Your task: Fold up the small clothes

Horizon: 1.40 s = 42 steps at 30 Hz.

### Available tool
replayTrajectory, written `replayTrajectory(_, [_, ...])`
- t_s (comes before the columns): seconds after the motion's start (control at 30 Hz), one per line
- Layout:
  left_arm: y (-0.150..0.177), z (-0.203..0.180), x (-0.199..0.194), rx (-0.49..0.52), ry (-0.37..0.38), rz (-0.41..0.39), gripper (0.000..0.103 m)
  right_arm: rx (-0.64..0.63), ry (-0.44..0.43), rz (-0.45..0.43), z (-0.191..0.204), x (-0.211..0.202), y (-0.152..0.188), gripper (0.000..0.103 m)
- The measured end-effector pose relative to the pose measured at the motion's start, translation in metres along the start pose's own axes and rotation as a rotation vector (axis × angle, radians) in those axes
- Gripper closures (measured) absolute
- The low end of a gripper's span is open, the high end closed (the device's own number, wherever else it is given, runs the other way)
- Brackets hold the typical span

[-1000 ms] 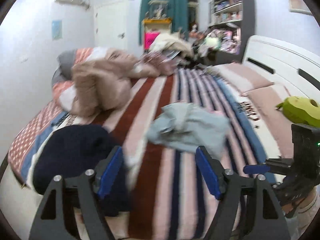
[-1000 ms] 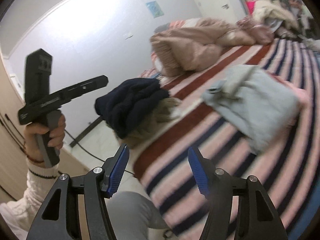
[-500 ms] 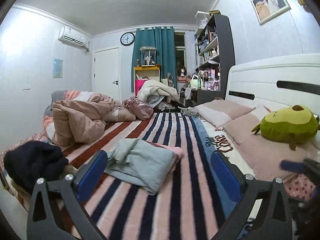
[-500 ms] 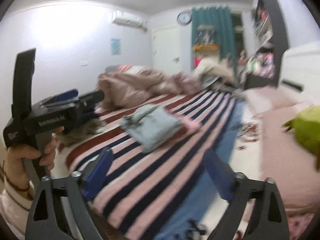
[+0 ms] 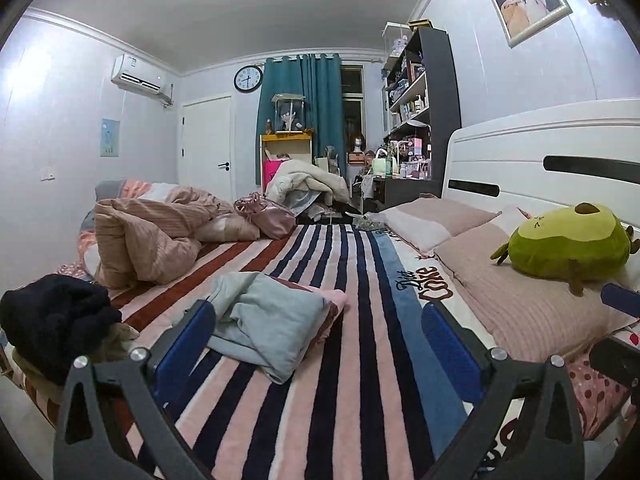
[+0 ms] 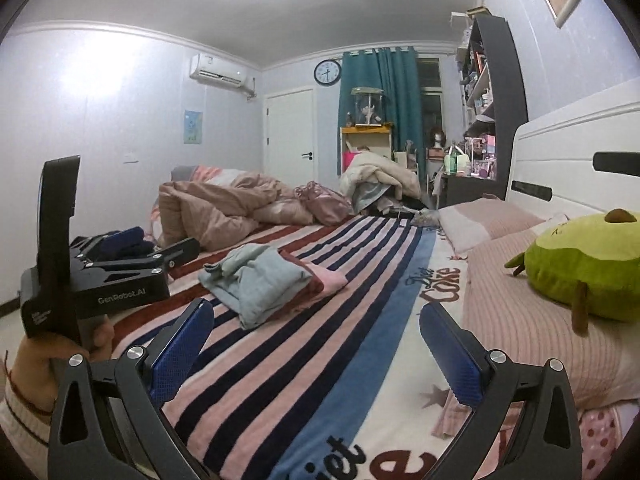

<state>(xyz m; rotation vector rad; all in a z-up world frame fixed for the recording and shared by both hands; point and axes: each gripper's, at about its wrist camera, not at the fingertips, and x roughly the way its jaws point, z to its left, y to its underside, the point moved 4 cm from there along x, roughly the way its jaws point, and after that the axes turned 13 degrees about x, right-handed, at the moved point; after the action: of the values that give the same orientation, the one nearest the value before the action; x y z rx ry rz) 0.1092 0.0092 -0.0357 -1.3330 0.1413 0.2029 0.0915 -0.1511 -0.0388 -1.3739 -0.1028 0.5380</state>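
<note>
A folded pale grey-blue garment (image 5: 268, 320) (image 6: 256, 280) lies on a pink one (image 6: 324, 280) in the middle of the striped blanket (image 5: 360, 380). A dark navy heap of clothes (image 5: 52, 324) sits at the bed's left edge. My left gripper (image 5: 316, 312) hangs open and empty, short of the grey garment. My right gripper (image 6: 314, 308) is also empty, its jaws still opening, with the garment well ahead and to the left. In the right wrist view a hand holds the left gripper (image 6: 120, 268) at the left.
A crumpled beige duvet (image 5: 152, 236) and a pink bag (image 5: 268, 216) lie at the far left. Pillows (image 5: 532, 300), a green avocado plush (image 5: 568, 244) and the white headboard (image 5: 540, 152) line the right side. Shelves and clutter stand beyond the bed.
Both cameras swung from the bed's left edge to look along the bed. Both pairs of jaws opened wider. The grey garment stayed where it lay.
</note>
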Motion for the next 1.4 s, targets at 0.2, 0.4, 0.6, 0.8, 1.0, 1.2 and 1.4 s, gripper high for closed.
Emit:
replayTrajectory(0.2, [0.003,0.005,-0.003,0.001,-0.010,-0.003,0.001,-0.009,-0.002,0.002,0.006,0.000,0.000,0.000])
replayTrajectory(0.4, [0.004,0.010,-0.009,0.008,-0.035,-0.009,0.001,-0.003,-0.012,0.005,0.008,0.001,0.000,0.000])
replayTrajectory(0.6, [0.005,0.014,-0.010,0.001,-0.038,-0.006,0.001,-0.002,-0.012,0.004,0.008,0.000,0.000,0.000])
replayTrajectory(0.8, [0.005,0.014,-0.011,0.004,-0.041,-0.012,0.001,0.006,-0.014,-0.004,0.008,0.000,-0.001,0.000])
replayTrajectory(1.0, [0.004,0.012,-0.012,0.009,-0.045,-0.010,0.001,0.029,-0.018,-0.004,0.007,0.000,0.000,0.000])
replayTrajectory(1.2, [0.004,0.011,-0.012,0.012,-0.051,-0.011,0.001,0.037,-0.017,-0.006,0.007,-0.001,-0.001,0.000])
replayTrajectory(1.4, [0.005,0.011,-0.011,0.013,-0.058,-0.010,0.001,0.039,-0.020,-0.006,0.007,-0.001,-0.001,0.000])
